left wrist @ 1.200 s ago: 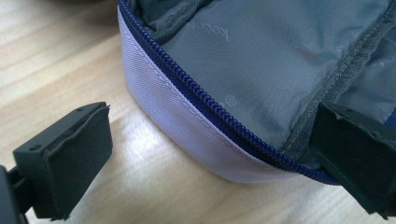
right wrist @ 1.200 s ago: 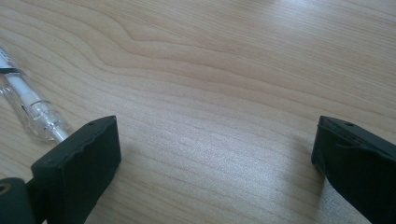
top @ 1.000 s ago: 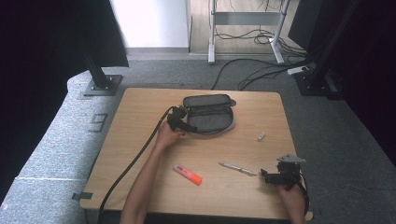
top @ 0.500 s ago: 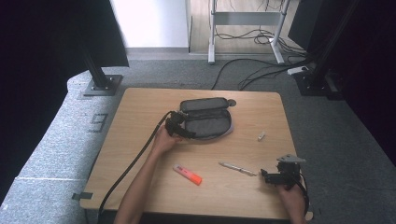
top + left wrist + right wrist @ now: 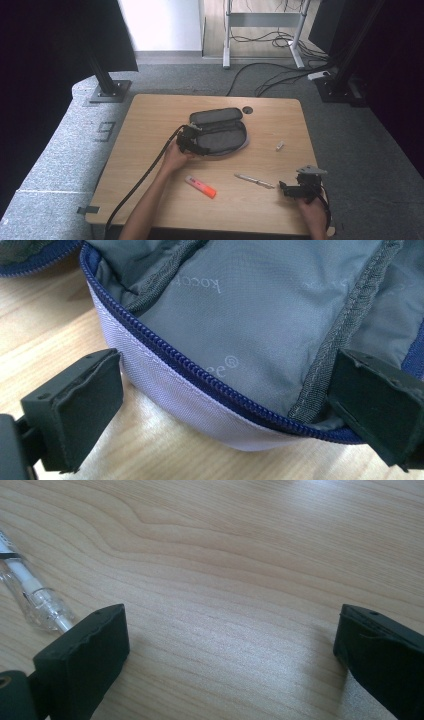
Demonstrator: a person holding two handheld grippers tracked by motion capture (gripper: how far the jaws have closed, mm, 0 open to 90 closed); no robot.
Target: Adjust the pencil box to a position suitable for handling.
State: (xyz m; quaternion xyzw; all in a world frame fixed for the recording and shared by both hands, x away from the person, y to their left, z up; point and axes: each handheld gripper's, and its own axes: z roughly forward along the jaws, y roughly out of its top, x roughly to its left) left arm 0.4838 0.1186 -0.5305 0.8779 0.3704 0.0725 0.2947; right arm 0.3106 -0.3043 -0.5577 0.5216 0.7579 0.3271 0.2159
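Grey carpet and trailing cables surround the wooden counter (image 5: 150, 120). At its middle lies the unzipped grey pencil case (image 5: 220, 131); the left claw (image 5: 220, 405) straddles its near rim, jaws wide, gripping nothing, likely to steady it. Lining print reads partly "kocot". The right claw (image 5: 230, 645) gapes empty beside a clear pen (image 5: 30, 592).

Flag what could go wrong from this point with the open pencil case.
The left gripper straddles the pencil case rim with jaws open; closing may pinch only lining and drag the case. The right gripper sits open beside the clear pen; a sweep could roll it toward the table edge.
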